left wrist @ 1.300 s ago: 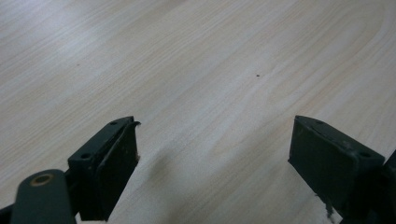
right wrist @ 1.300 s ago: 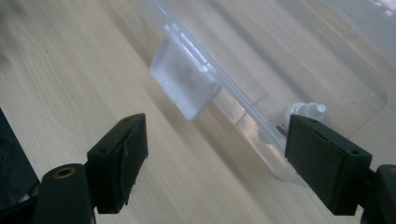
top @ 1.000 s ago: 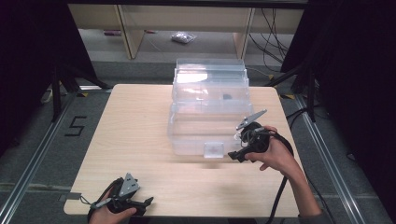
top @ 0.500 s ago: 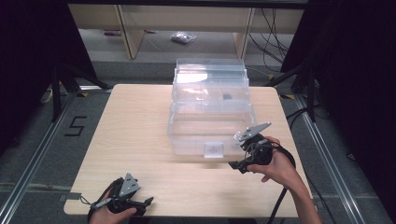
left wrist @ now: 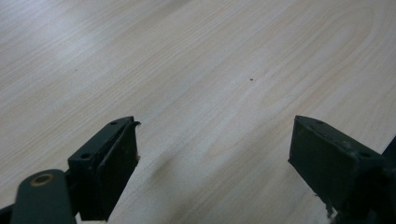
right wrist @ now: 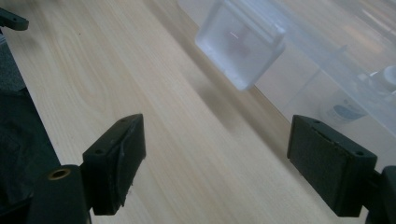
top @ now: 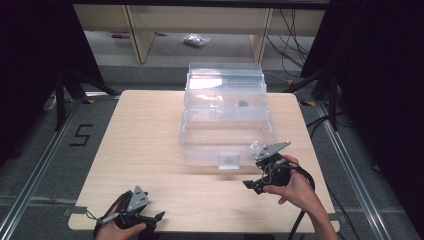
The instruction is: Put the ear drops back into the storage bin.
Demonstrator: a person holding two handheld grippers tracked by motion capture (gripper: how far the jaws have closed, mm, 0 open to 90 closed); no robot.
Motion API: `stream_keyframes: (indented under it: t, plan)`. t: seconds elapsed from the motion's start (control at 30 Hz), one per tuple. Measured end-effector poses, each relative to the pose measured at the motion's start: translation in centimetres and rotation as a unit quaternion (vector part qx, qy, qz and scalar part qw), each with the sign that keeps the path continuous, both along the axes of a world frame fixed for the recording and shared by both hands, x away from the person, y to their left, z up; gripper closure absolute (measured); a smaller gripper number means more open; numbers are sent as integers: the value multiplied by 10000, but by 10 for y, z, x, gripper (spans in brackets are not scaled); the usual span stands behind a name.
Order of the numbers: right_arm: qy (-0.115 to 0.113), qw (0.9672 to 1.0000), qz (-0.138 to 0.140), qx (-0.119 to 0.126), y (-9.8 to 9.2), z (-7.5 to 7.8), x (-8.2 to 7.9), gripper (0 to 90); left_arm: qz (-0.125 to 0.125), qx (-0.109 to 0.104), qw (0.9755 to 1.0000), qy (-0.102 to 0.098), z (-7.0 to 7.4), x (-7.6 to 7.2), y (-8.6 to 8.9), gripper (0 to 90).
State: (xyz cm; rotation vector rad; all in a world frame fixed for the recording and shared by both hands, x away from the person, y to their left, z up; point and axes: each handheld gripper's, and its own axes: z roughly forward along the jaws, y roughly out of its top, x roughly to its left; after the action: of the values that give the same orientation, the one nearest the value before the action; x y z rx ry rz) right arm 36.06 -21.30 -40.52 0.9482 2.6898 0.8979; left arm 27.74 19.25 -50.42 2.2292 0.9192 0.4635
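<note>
A clear plastic box (top: pixel 227 135) with its lid tipped back stands at the middle back of the wooden table (top: pixel 145 150). Its frosted front latch (top: pixel 228 160) hangs in front of my right gripper (right wrist: pixel 215 130), which is open and holds nothing. In the high view my right gripper (top: pixel 251 185) hovers just before the box's front right corner. A small white bottle (top: pixel 254 146) stands inside the box near that corner. My left gripper (top: pixel 154 217) rests at the table's front left edge; its jaws (left wrist: pixel 215 135) are open over bare wood.
The box's latch (right wrist: pixel 240 44) and the bottle (right wrist: pixel 345 109) behind the clear wall lie ahead of the right jaws. A dark small item (top: pixel 243 104) lies in the box's rear part. Shelving and cables stand beyond the table's far edge.
My right gripper has drawn back from the box's front right corner toward the person and lower over the table. The left gripper has not moved.
</note>
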Motion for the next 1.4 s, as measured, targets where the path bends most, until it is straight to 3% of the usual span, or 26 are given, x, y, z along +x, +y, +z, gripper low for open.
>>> stream_keyframes:
  t: [0.07, 0.1, 0.13, 0.17, 0.2, 0.23, 0.33, 0.4, 0.47, 0.53, 0.57, 0.6, 0.73, 0.87, 0.9, 0.97, 1.0, 1.03, 1.07, 1.13, 1.17, 1.2, 1.27, 1.3, 1.33, 1.4]
  plan:
    - [-82, 9999, 85, -14, -2, -2, -2, 205, -35, 63, 10000, 11, 0, 0, 1, 149]
    - [-267, 9994, 202, 12, -2, -5, -3, 205, -36, 65, 10000, 9, 0, 0, 1, 149]
    - [-148, 9998, 153, 18, -3, -5, -5, 203, -34, 66, 10000, 8, 1, 0, 1, 149]
    - [-245, 9996, 128, 46, -3, -6, -6, 203, -29, 65, 10000, 10, 1, 0, 1, 149]
    - [-141, 9998, 78, 70, -3, -7, -7, 202, -9, 86, 10000, 12, 0, 1, 0, 149]
    - [-210, 9997, 77, 67, -3, -9, -8, 203, 34, -33, 10000, 49, -1, 0, -1, 149]
    - [-229, 9997, 56, 77, -4, -14, -10, 203, 2, 23, 10000, 38, 0, 0, 0, 149]
    - [-93, 9999, 4, 59, -5, -18, -12, 203, -27, 63, 10000, 13, 0, 0, 1, 149]
    - [-168, 9998, -41, 105, -6, -23, -13, 203, 6, 88, 10000, 0, 0, 0, 0, 150]
    - [-65, 9998, -139, 122, -8, -28, -15, 203, 17, 84, 10000, 10, 0, 0, 0, 149]
    - [-181, 9996, -132, 160, -8, -32, -15, 203, 81, -15, 10000, 15, -2, 0, -1, 150]
    - [-25, 9998, -148, 131, -9, -33, -16, 203, 73, 3, 10000, 9, -2, 0, -1, 149]
    - [49, 9989, -381, 275, -11, -43, -19, 202, -14, 96, 10000, -4, 0, 1, 1, 149]
    - [132, 9988, -389, 276, -13, -47, -22, 198, -32, 67, 10000, 13, 0, 0, 1, 149]
    - [47, 9985, -412, 366, -13, -50, -23, 197, -1, 14, 10000, 4, 0, 0, 0, 149]
    - [3, 9986, -418, 312, -15, -49, -24, 194, 34, -35, 10000, 35, -1, 0, -1, 149]
    - [-140, 9985, -371, 366, -15, -53, -24, 194, 37, -31, 10000, 25, -1, 0, -1, 149]
    - [50, 9986, -399, 350, -15, -52, -26, 193, 39, -32, 10000, 27, -1, 0, -1, 149]
    - [-21, 9980, -457, 432, -15, -55, -27, 192, 41, -34, 10000, 24, -1, 0, -1, 149]
    - [-70, 9982, -481, 357, -16, -57, -28, 191, 40, -31, 10000, 27, -1, 0, -1, 149]
    - [16, 9981, -521, 329, -17, -57, -30, 192, 6, 24, 10000, 36, 0, 0, 0, 149]
    - [-102, 9978, -526, 397, -17, -60, -30, 192, 12, 15, 10000, 32, 0, 0, 0, 150]
    - [79, 9977, -579, 357, -18, -59, -33, 192, -10, 42, 10000, 35, 0, 0, 0, 149]
    - [-48, 9978, -561, 345, -19, -61, -34, 192, -5, 40, 10000, 36, 0, 0, 0, 149]
    - [37, 9976, -588, 373, -19, -61, -35, 192, 26, -11, 10000, 15, 0, 0, 0, 149]
    - [-114, 9981, -496, 338, -21, -64, -36, 191, -6, 44, 10000, 34, 0, 0, 0, 149]
